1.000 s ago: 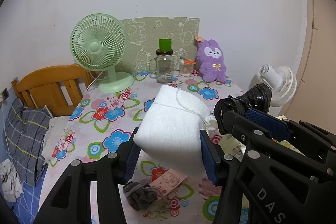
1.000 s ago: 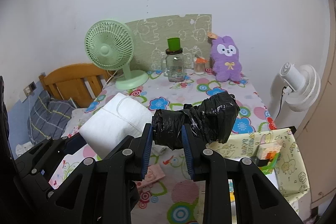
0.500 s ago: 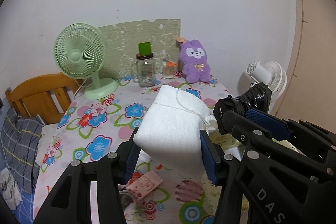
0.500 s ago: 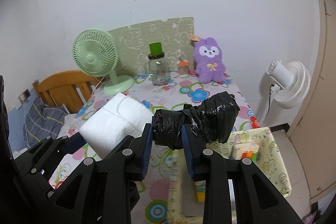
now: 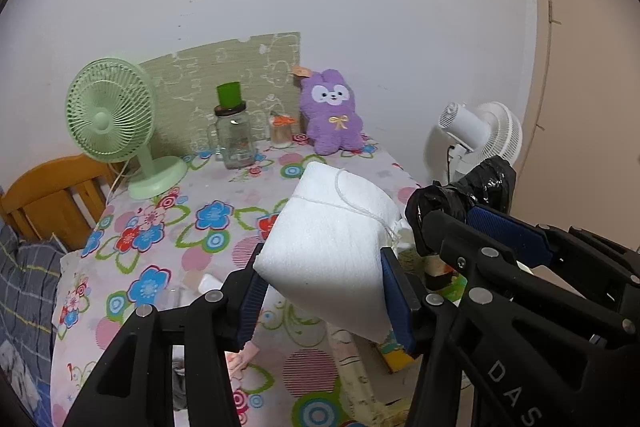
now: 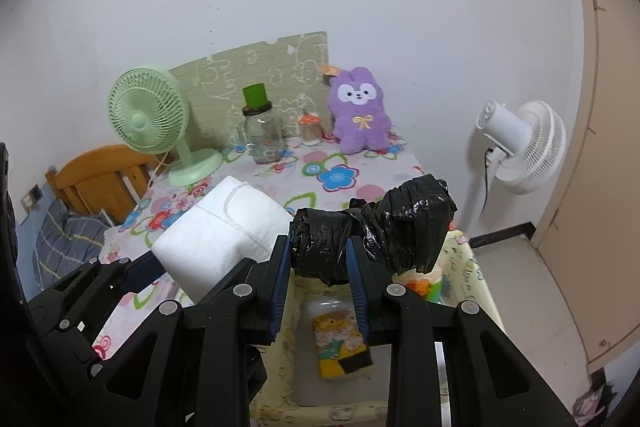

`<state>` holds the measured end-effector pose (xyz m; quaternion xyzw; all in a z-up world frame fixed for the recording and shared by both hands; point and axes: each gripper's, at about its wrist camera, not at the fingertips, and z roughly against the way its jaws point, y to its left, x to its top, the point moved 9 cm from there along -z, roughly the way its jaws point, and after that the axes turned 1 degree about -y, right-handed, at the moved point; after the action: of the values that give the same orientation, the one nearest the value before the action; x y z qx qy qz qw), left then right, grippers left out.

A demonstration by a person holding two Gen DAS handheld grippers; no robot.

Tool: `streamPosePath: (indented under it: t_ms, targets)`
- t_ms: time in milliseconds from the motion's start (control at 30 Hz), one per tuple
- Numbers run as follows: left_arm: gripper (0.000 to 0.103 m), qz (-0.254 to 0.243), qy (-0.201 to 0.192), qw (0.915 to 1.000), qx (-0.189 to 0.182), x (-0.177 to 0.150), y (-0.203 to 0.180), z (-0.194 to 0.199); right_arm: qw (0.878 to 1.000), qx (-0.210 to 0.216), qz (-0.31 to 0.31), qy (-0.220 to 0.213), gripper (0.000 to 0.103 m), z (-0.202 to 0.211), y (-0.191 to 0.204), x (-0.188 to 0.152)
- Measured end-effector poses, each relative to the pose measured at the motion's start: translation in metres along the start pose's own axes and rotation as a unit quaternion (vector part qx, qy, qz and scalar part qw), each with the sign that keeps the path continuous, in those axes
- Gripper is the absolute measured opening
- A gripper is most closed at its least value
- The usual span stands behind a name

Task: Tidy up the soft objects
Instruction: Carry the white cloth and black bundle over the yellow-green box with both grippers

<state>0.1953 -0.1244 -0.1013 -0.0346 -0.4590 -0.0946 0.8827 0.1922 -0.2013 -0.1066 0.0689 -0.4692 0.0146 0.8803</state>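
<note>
The table with its flowered cloth fills the middle and lower left of both views. A yellow-patterned fabric bin sits at the table's right side, in the lower centre of the right wrist view, with a small picture box lying inside.

In the centre of the left wrist view, the white foam bundle is a blocky, fine-textured package tied round with thin white string knotted at its right edge. The left gripper pinches it between blue pads, holding it in the air above the table's near edge.

The black plastic bundle is crinkled, glossy film wrapped tight, narrow at the left and bulging into a boxy lump at the right. The right gripper clamps its narrow end, holding it above the bin in the frame's centre.

At the table's far edge, upper middle, stand a green fan, a purple plush rabbit and a glass jar with a green cup on its lid. A white fan stands at the right.
</note>
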Motion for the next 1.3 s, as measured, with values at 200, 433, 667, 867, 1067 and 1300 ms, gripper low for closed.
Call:
streamPosePath:
  t_ms: [200,433,667,867,1067,1300]
  targets:
    - [0.055,-0.009,0.007,0.9998,-0.016,-0.003,-0.020,-0.007,1.000,-0.015,-0.007,0.006,0.032,-0.001,-0.020,-0.005]
    - [0.055,-0.019,0.019,0.9991,-0.032,-0.010,-0.041,-0.014,0.999,-0.030,-0.010,0.015,0.032,-0.005,-0.041,-0.014]
    - [0.055,-0.027,0.041,0.9978,-0.043,-0.022,-0.053,-0.024,0.999,-0.031,-0.014,0.029,0.032,-0.011,-0.053,-0.026]
    - [0.058,-0.035,0.065,0.9961,-0.048,-0.036,-0.060,-0.033,0.998,-0.037,-0.015,0.048,0.031,-0.019,-0.060,-0.040]
    - [0.072,-0.043,0.078,0.9945,-0.055,-0.045,-0.063,-0.037,0.997,-0.036,-0.016,0.065,0.031,-0.027,-0.063,-0.053]
    - [0.083,-0.054,0.092,0.9930,-0.051,-0.051,-0.062,-0.043,0.996,-0.035,-0.021,0.082,0.031,-0.034,-0.065,-0.062]
